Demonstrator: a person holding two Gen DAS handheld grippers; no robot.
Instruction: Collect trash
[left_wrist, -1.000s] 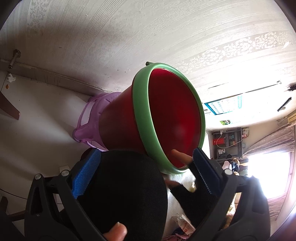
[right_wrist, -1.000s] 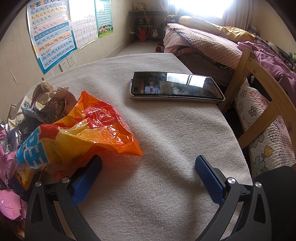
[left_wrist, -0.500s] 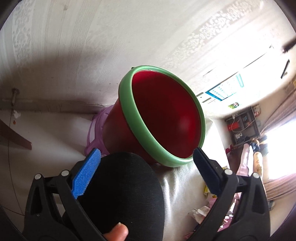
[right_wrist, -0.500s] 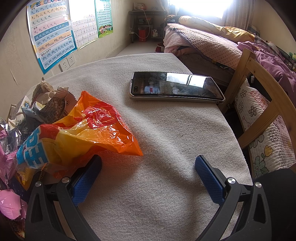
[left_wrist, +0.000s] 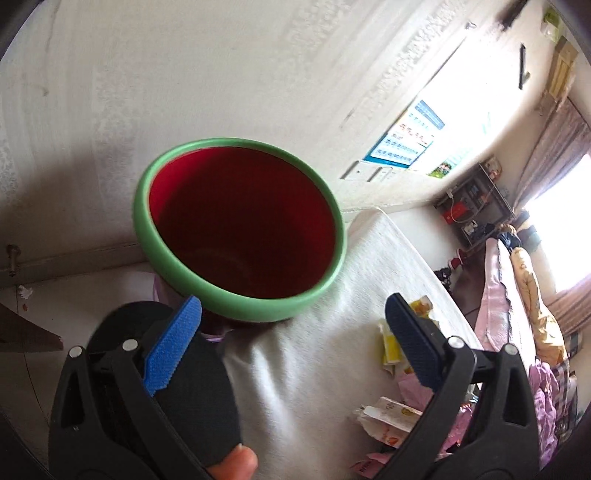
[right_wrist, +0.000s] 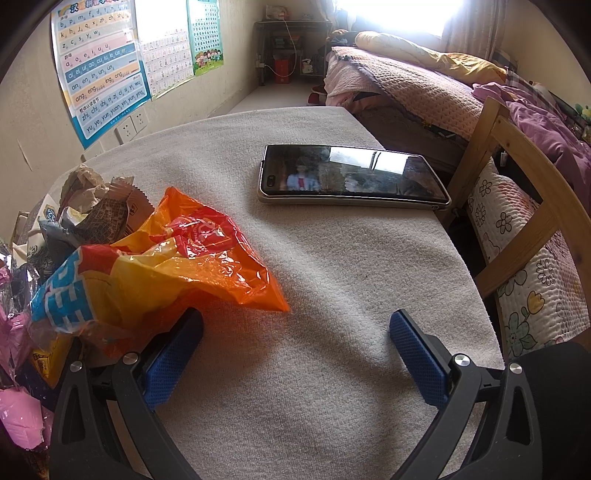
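Note:
A red bin with a green rim (left_wrist: 240, 229) stands beside the cloth-covered table (left_wrist: 314, 369), its open mouth turned toward me and nothing visible inside. My left gripper (left_wrist: 291, 315) hangs open just in front of the bin's near rim, holding nothing. Crumpled wrappers (left_wrist: 388, 421) lie on the cloth to its right. In the right wrist view, an orange and yellow plastic bag (right_wrist: 177, 266) lies on the table over my left finger pad (right_wrist: 173, 362). My right gripper (right_wrist: 295, 325) stands open low over the cloth, with nothing between its jaws. More wrappers (right_wrist: 92, 210) are piled at the left.
A phone (right_wrist: 351, 177) lies flat on the table beyond the bag. A wooden chair with a floral cushion (right_wrist: 517, 258) stands at the table's right edge, and a bed (right_wrist: 406, 85) behind it. Posters (right_wrist: 99, 62) hang on the left wall.
The left gripper has swung and tilted, so the bin's mouth now faces me and the table shows. A hand seen by the bin's rim is gone. The right gripper has not moved.

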